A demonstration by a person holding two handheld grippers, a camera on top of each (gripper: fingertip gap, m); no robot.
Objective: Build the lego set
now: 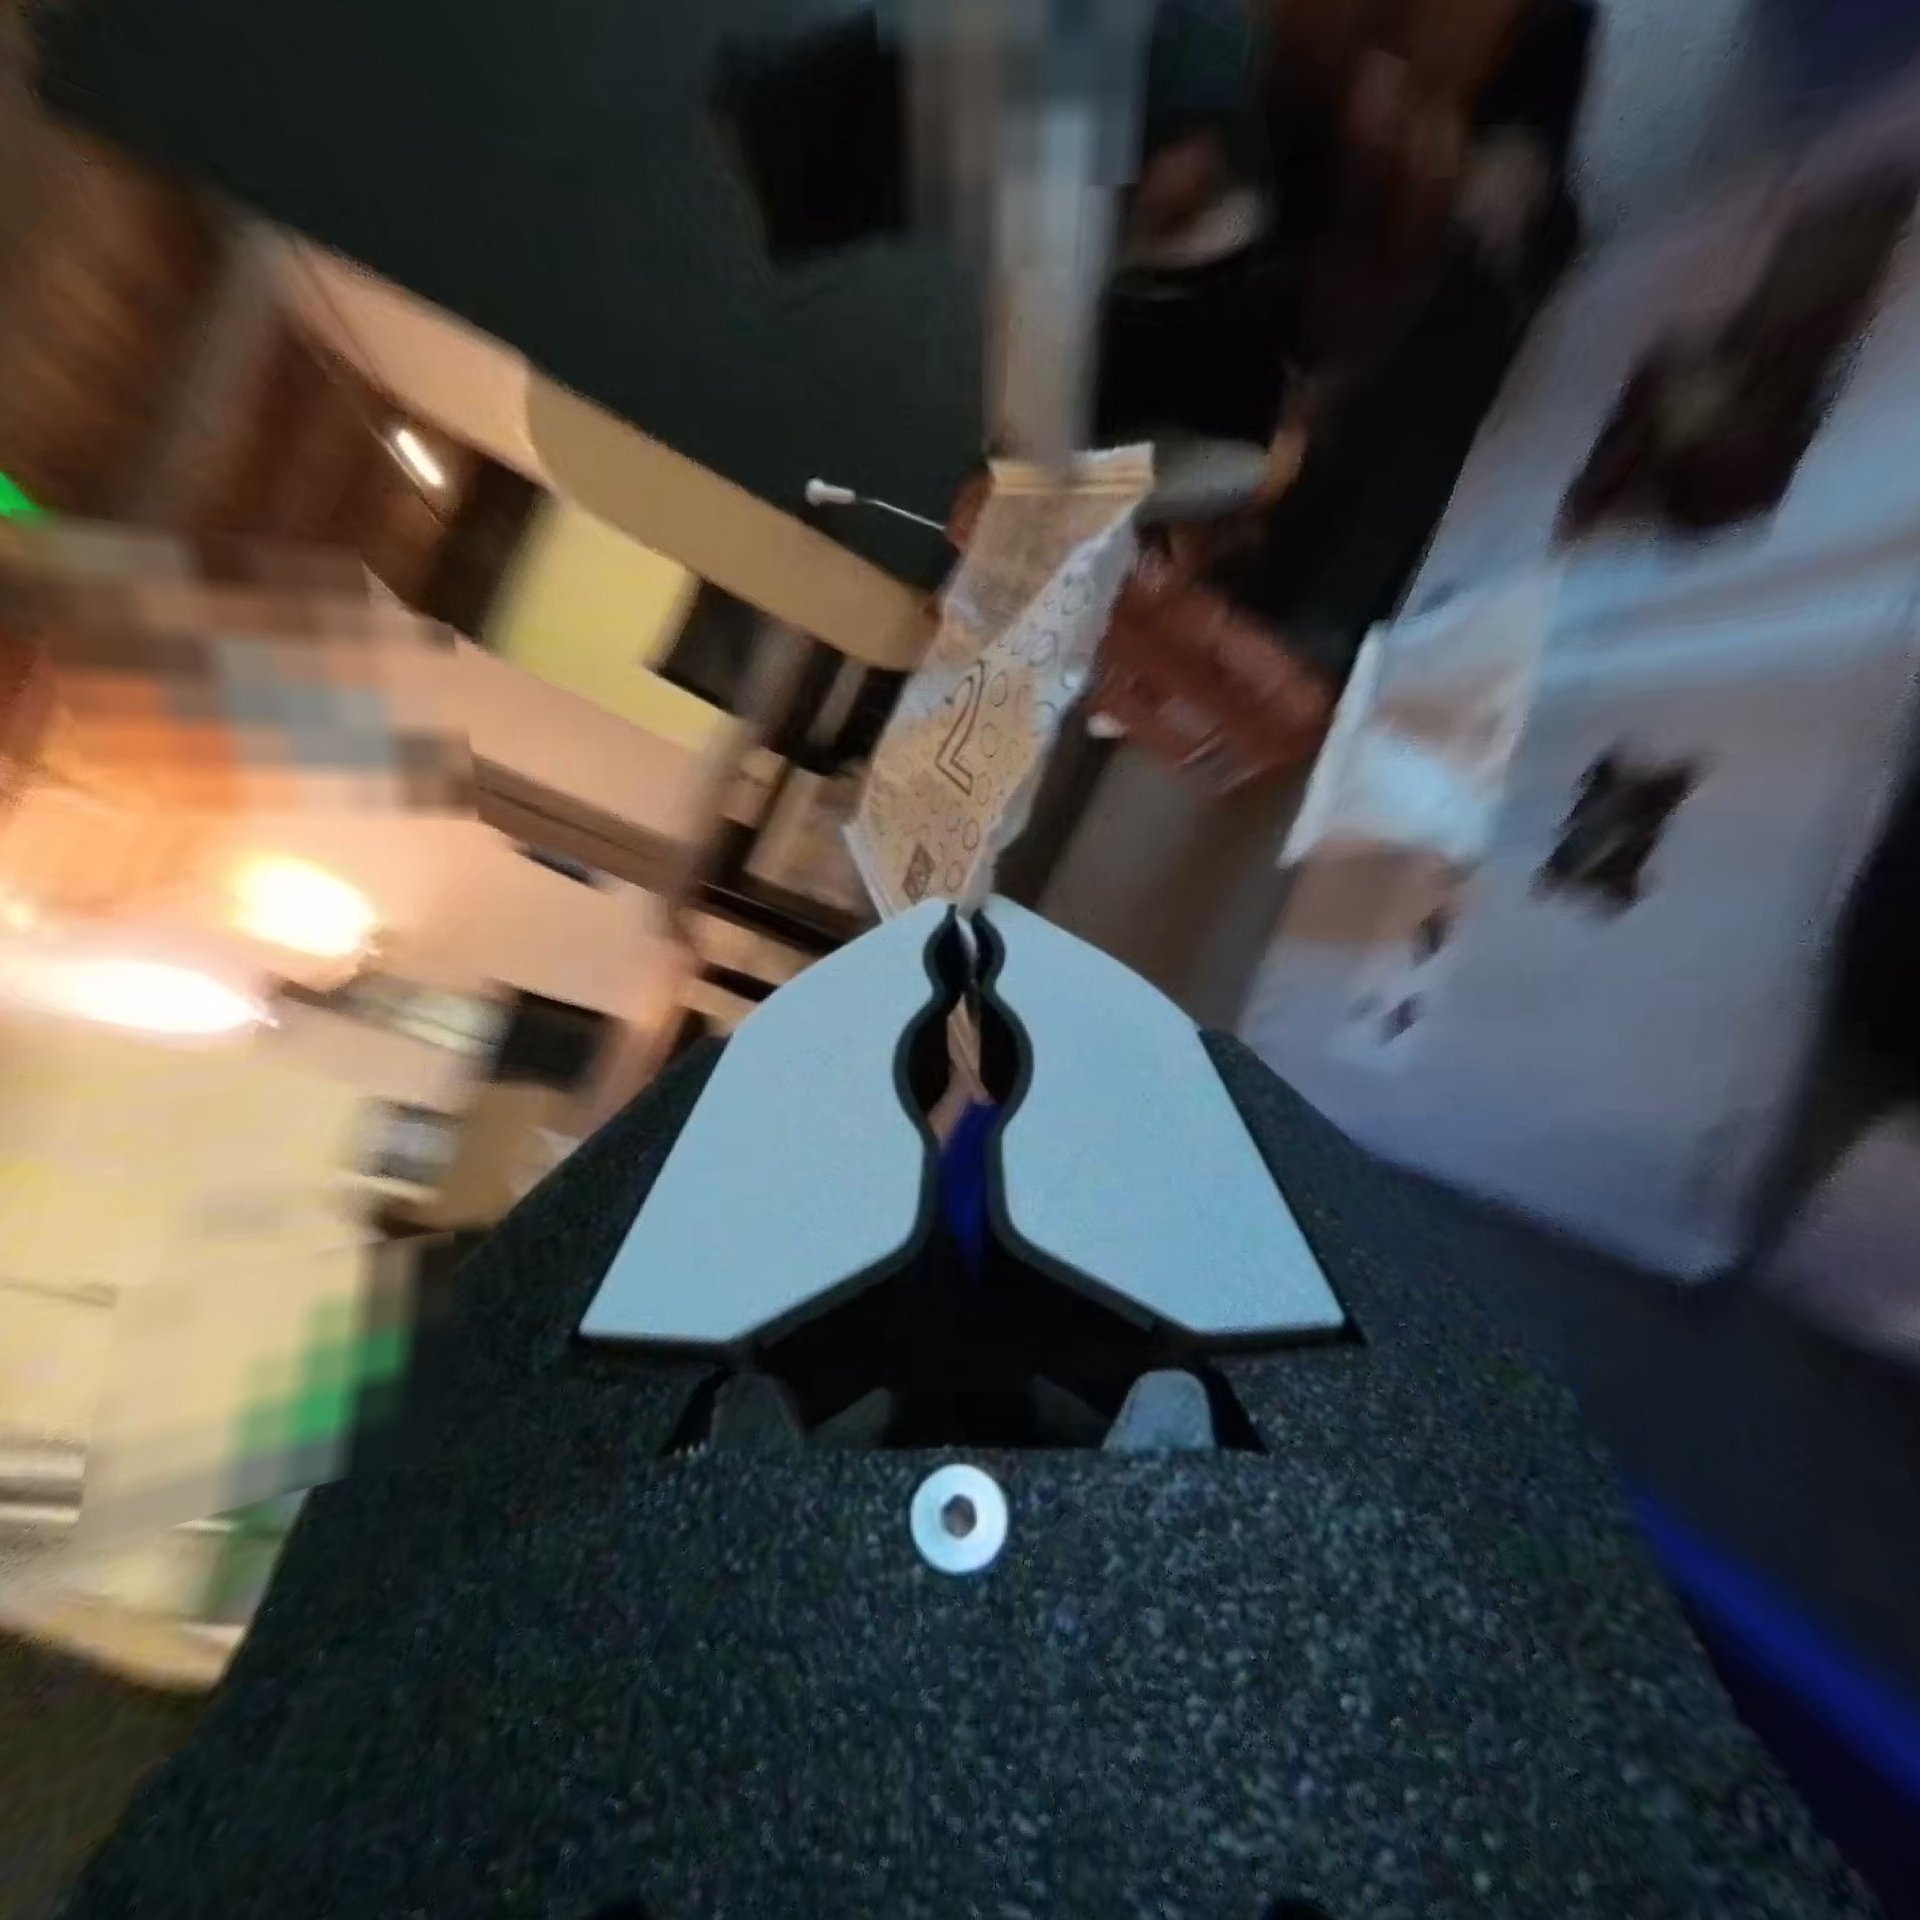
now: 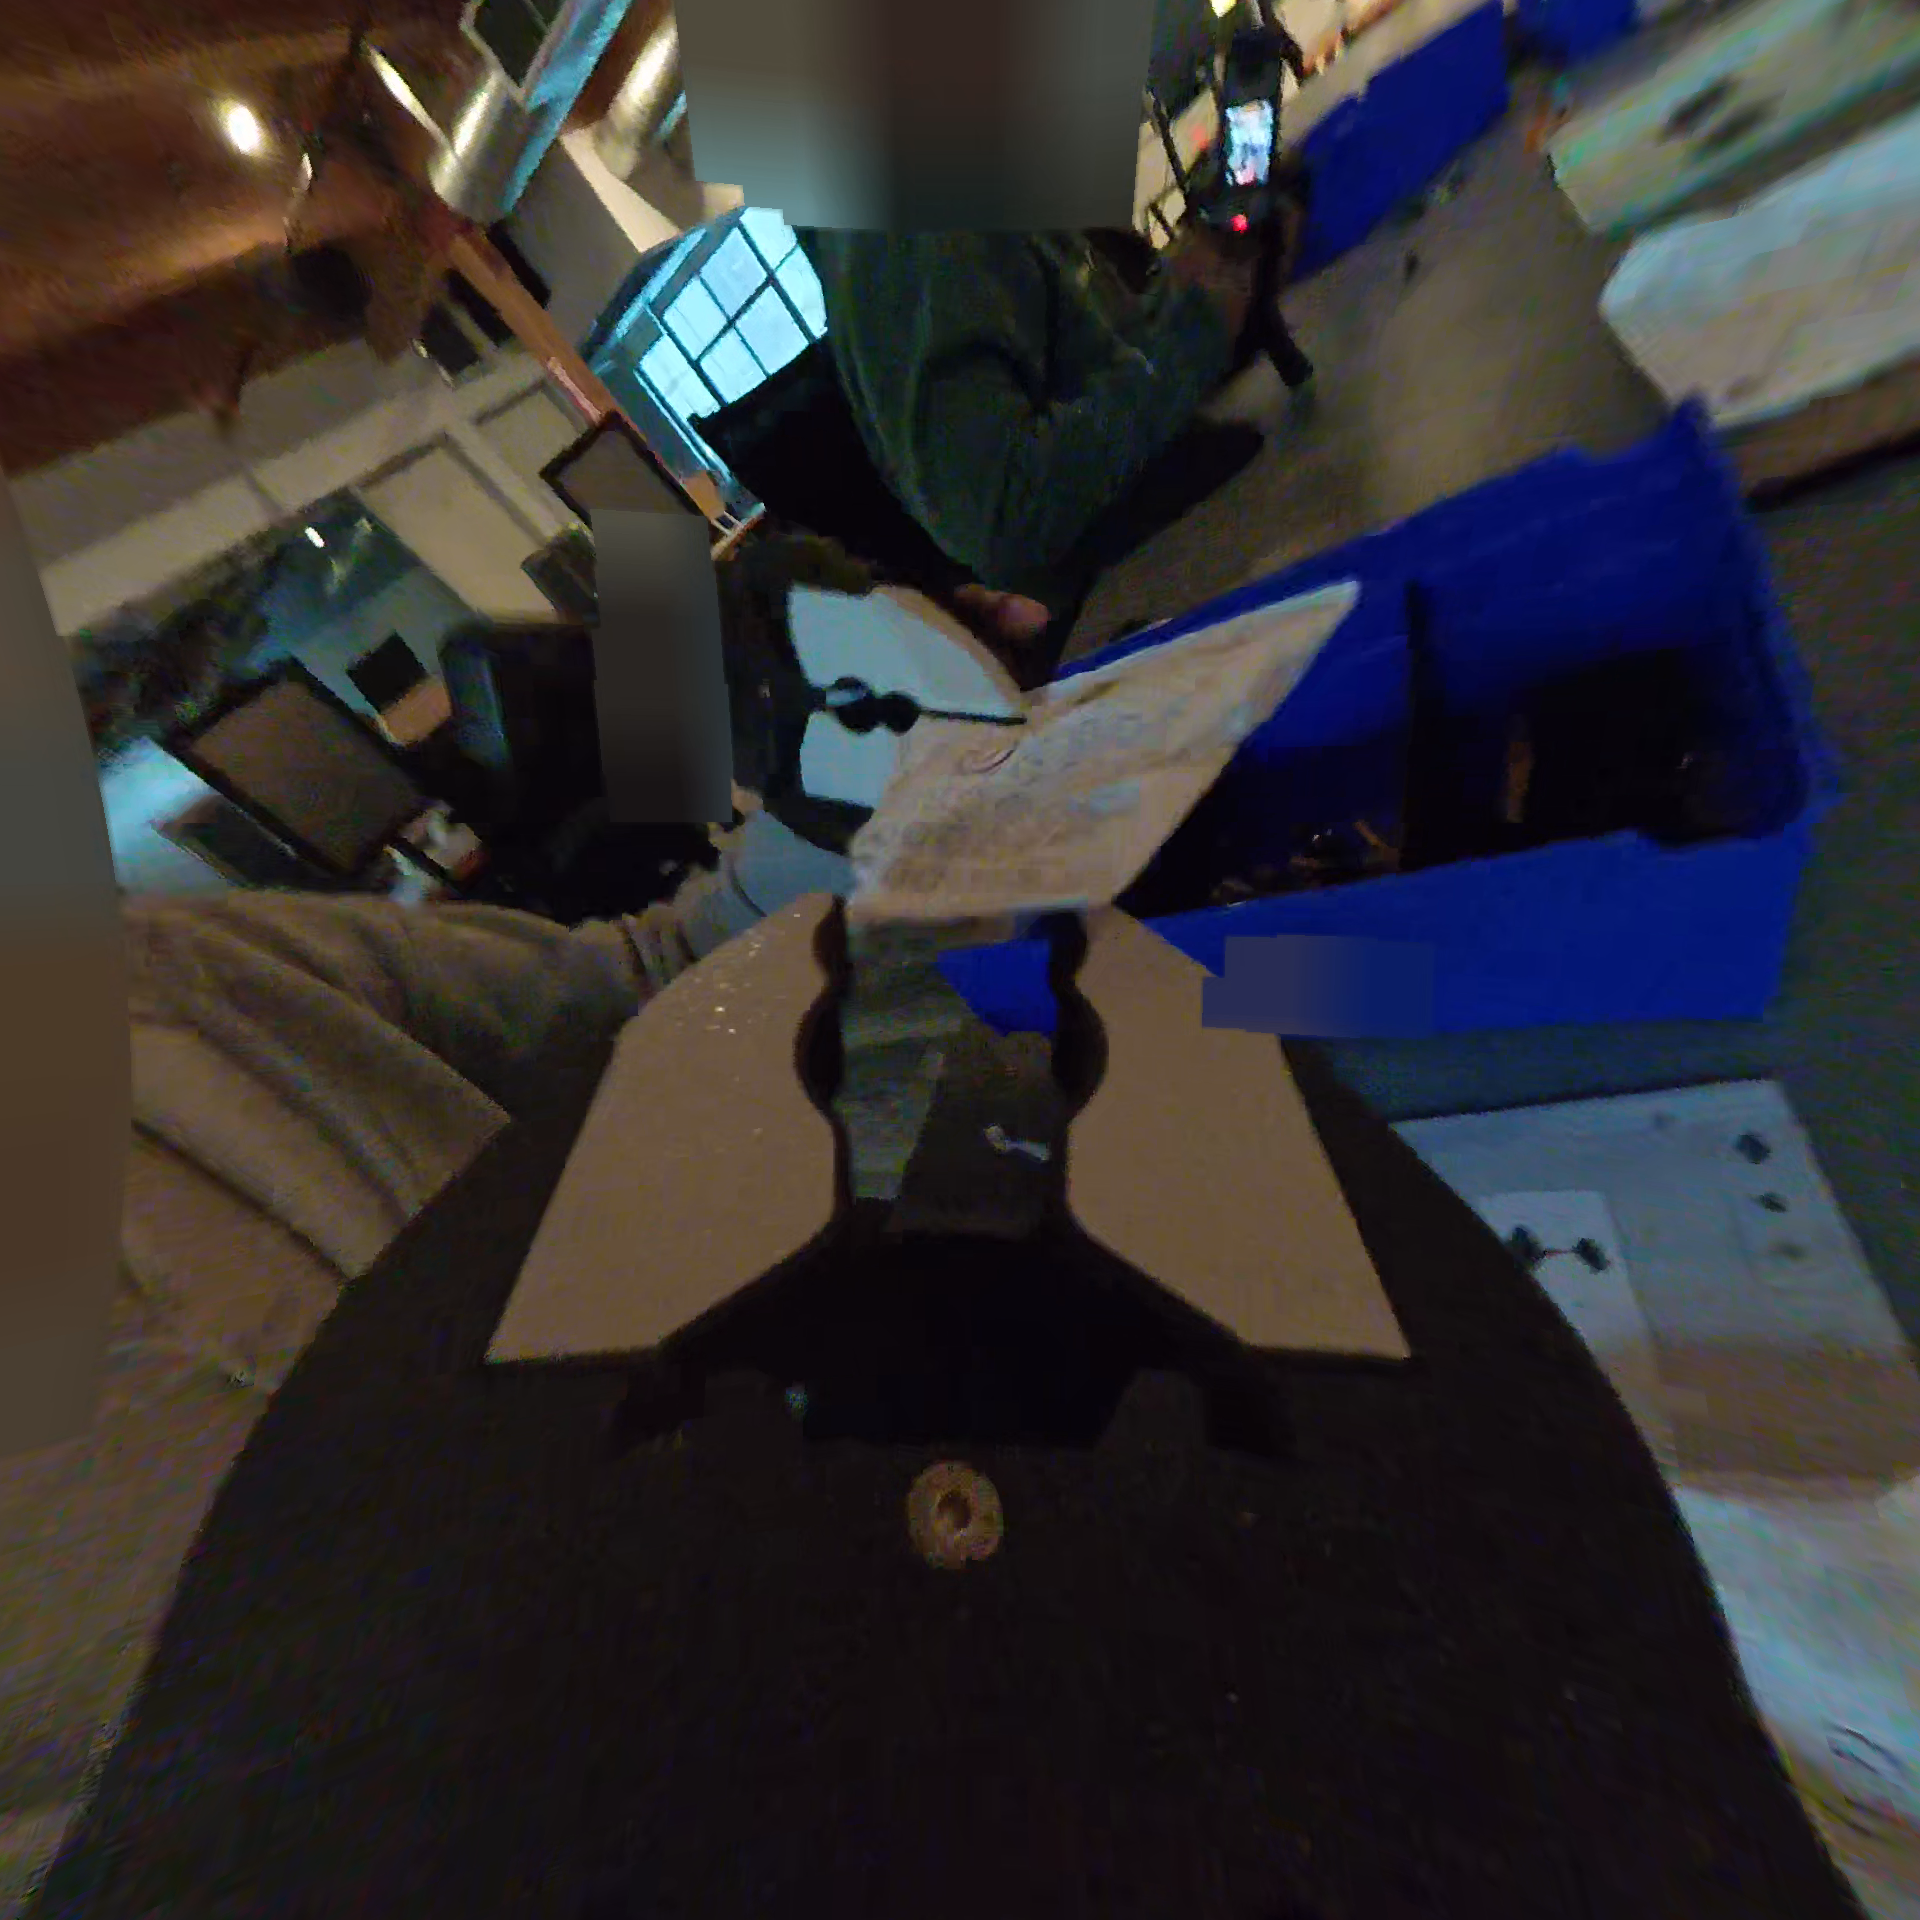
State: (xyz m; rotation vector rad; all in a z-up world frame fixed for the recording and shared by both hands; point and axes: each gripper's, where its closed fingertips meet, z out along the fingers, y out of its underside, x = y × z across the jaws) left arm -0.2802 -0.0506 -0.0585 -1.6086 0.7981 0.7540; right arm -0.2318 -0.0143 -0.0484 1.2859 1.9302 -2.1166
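Dim room: paned window (image 2: 727, 312) glowing blue, wooden ceiling (image 2: 125, 187) with spotlight (image 2: 241, 127), grey floor (image 2: 1455, 343), blue bin (image 2: 1558, 914).

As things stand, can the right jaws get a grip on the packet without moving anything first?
Probably yes. The packet hangs between the open right gripper jaws, its near edge inside the gap, nothing in front. The left gripper pinches its other end, so it should hold steady.

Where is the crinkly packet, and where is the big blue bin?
packet (image 1: 997, 717): left wrist view, middle of its patterned face.
blue bin (image 2: 1538, 935): right wrist view, its near outer wall.
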